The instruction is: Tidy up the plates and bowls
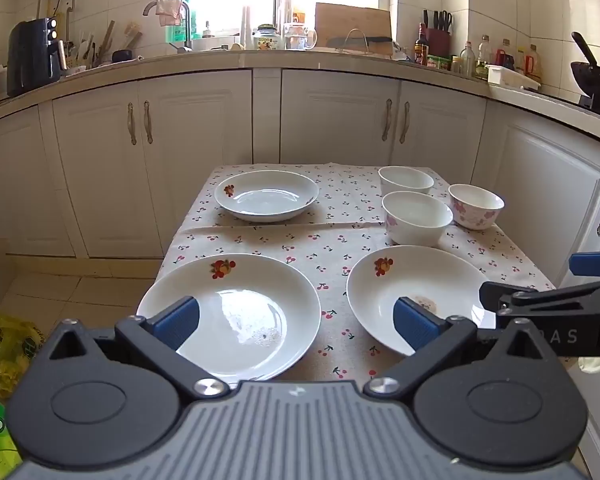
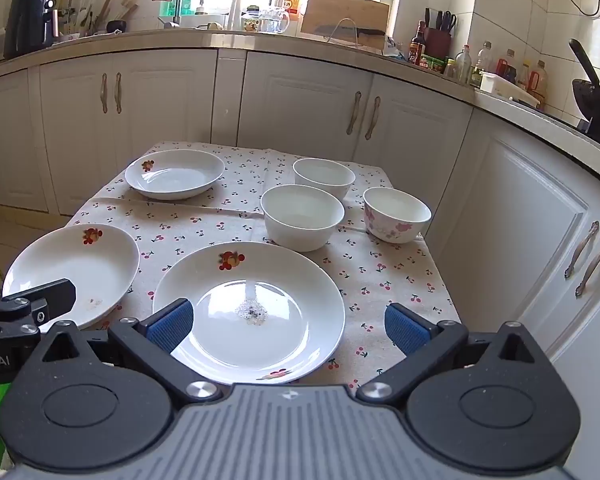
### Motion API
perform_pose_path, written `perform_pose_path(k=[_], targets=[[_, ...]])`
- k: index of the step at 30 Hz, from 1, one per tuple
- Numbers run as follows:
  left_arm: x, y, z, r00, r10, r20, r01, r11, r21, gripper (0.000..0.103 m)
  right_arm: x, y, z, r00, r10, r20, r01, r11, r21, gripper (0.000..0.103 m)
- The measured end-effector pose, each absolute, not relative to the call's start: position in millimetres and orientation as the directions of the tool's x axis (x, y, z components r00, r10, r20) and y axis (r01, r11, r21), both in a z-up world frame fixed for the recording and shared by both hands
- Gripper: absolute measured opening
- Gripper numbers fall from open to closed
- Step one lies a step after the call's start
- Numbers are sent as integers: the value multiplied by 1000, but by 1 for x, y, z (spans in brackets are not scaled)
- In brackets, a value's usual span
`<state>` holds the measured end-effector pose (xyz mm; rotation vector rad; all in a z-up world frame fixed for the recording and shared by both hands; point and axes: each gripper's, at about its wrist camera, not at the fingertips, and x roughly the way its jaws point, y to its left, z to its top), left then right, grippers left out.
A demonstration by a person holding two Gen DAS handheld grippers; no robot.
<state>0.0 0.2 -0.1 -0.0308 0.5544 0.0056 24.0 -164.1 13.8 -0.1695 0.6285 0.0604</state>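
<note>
Three white plates with a fruit print lie on the cherry-print table: a near left plate (image 1: 236,312) (image 2: 76,268), a near right plate (image 1: 416,292) (image 2: 252,308) and a far plate (image 1: 266,195) (image 2: 175,173). Three white bowls stand at the right: a far bowl (image 1: 406,179) (image 2: 324,176), a middle bowl (image 1: 417,216) (image 2: 302,216) and a pink-flowered bowl (image 1: 476,205) (image 2: 396,214). My left gripper (image 1: 296,322) is open and empty above the near table edge between the two near plates. My right gripper (image 2: 288,324) is open and empty above the near right plate.
The table (image 1: 260,240) (image 2: 380,276) stands in front of white kitchen cabinets (image 1: 332,116) and close to a cabinet on the right (image 2: 520,220). A yellow bag (image 1: 4,344) lies on the floor at the left. The counter holds bottles, a wok and a dark appliance.
</note>
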Motion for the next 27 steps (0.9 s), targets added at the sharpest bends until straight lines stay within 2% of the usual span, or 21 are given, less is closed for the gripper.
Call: perform_pose_path(k=[27], targets=[[-1,-3,3,843,-27,-538,10,999,-35,102,21,-166,15,809,-4,-588,-92,987,-133,103]])
